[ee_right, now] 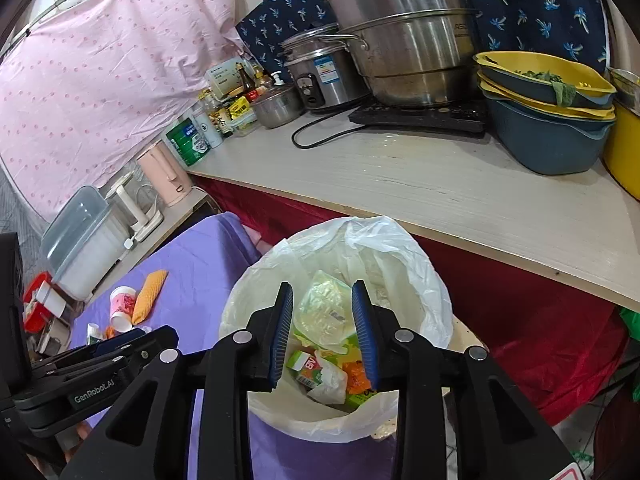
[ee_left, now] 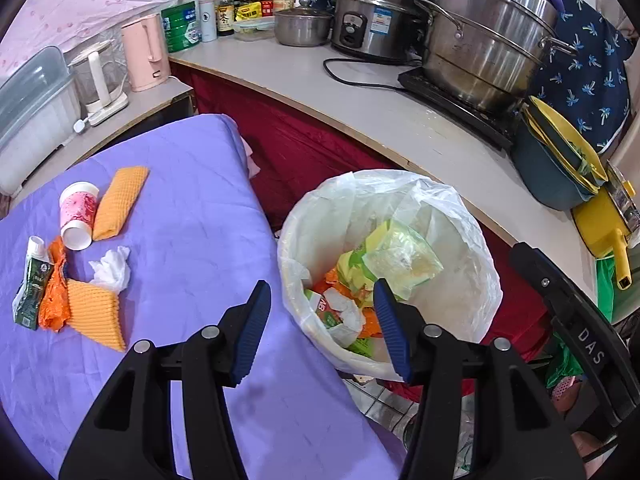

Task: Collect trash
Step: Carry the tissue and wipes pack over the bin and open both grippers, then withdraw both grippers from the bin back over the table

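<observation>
Here, left wrist view: left gripper [ee_left: 322,330] hangs over the seam between the purple tabletop [ee_left: 208,216] and the lined bin [ee_left: 390,268], fingers spread, nothing between them. Bin already holds wrappers and a carton. Left on the tabletop: cup [ee_left: 78,216] on its side, two orange cloths, the far one [ee_left: 120,202] touching the cup and the near one [ee_left: 96,314], a tissue [ee_left: 112,268], an orange wrapper [ee_left: 56,292] and a tube [ee_left: 34,280] bunched together. Right wrist view: right gripper [ee_right: 323,334] sits above the bin mouth [ee_right: 340,320], fingers parted and empty; a clear green bag [ee_right: 326,308] lies below them, loose. Judgement: drop looks done. Next pickup goes best one item per gripper, tissue first, pinching low so the cloth underneath is not dragged.
</observation>
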`<state>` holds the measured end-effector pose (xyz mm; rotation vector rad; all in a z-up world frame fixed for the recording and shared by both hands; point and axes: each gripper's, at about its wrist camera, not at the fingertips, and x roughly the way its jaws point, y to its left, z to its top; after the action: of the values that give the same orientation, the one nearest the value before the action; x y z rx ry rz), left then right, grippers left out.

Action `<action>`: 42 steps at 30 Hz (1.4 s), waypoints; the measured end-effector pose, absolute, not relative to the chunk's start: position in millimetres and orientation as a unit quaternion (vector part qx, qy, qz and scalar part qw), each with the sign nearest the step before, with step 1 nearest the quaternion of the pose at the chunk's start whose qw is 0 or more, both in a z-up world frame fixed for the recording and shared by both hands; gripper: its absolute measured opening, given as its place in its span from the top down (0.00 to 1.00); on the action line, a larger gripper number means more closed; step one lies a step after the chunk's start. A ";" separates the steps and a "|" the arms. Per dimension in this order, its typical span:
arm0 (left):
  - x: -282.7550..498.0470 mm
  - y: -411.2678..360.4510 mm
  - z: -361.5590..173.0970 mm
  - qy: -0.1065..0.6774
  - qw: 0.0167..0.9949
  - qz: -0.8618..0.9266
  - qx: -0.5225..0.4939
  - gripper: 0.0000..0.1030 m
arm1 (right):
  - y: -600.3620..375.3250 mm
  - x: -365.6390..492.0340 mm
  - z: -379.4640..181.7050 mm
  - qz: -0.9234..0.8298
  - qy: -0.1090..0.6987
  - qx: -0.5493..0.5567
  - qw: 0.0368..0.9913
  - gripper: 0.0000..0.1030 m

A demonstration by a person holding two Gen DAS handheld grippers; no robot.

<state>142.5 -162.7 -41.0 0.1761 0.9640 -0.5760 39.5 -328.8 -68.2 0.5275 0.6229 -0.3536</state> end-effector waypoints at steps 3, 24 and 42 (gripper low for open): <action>143.1 -152.8 -37.6 0.452 0.848 -0.266 0.081 0.51 | -320.8 41.9 -65.1 -0.163 0.301 0.252 0.905 0.70; 164.0 -24.2 -42.4 0.442 0.883 -0.148 0.050 0.39 | -208.8 85.5 -67.0 -0.073 0.332 0.213 0.916 0.59; 193.3 123.7 -77.7 0.469 0.883 -0.018 -0.007 0.26 | -97.3 144.1 -100.8 0.008 0.386 0.188 0.903 0.53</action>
<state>193.3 123.7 -77.7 -0.0145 0.9771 -0.0369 144.1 -97.3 -100.8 0.3884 0.7989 0.0161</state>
